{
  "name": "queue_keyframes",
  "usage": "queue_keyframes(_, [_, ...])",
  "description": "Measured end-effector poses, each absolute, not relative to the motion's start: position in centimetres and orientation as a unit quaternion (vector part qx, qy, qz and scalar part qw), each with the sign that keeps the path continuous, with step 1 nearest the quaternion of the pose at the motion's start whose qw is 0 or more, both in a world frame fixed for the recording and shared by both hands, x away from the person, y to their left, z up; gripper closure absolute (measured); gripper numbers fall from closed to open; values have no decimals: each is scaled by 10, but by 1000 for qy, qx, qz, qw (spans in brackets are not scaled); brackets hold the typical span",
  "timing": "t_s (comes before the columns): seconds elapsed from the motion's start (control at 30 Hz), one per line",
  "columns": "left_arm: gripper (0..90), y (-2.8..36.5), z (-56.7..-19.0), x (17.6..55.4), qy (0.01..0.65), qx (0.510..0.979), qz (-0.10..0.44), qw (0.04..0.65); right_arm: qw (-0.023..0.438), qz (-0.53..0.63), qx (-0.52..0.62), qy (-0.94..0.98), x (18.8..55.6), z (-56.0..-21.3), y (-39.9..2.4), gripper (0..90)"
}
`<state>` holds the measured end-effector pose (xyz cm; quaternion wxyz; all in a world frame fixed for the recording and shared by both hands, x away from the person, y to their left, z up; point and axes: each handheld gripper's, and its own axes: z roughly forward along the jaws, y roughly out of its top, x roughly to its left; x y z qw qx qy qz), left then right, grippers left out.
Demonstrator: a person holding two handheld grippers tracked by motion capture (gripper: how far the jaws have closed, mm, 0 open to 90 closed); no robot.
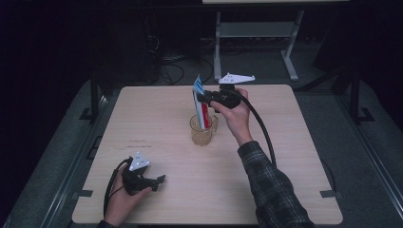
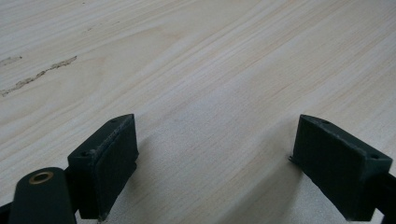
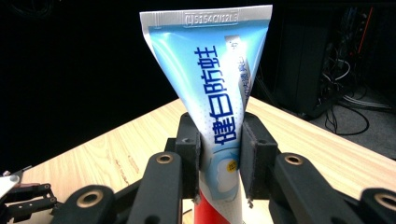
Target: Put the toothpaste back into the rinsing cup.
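The toothpaste tube point(image 3: 212, 107) stands upright, its lower end inside the glass mug point(image 1: 202, 131) at mid-table and hidden in the right gripper view. Blue Chinese characters run down it; the crimp's embossed code is hard to read. The right gripper point(image 1: 203, 99) clamps it; the left gripper point(image 1: 160, 181) gapes, empty, on the table point(image 1: 285, 142).

Toothpaste tube point(image 3: 212, 107) cap end cut off by frame bottom; small print illegible.

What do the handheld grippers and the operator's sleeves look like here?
Both are black handheld units: the left gripper and right gripper each carry a grey three-cornered plate and a trailing black cable. The fingers are blocky black pads with brass-coloured pivot rivets. The right sleeve is dark plaid flannel.
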<state>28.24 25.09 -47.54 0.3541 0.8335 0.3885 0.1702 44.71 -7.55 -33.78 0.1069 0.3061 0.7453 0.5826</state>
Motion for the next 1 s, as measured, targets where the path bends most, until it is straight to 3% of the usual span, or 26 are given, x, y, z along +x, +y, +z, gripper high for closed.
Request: queue_keyframes(1.0, [128, 251, -476, 282, 388, 834, 171, 354, 95, 555, 310, 766, 444, -374, -68, 710])
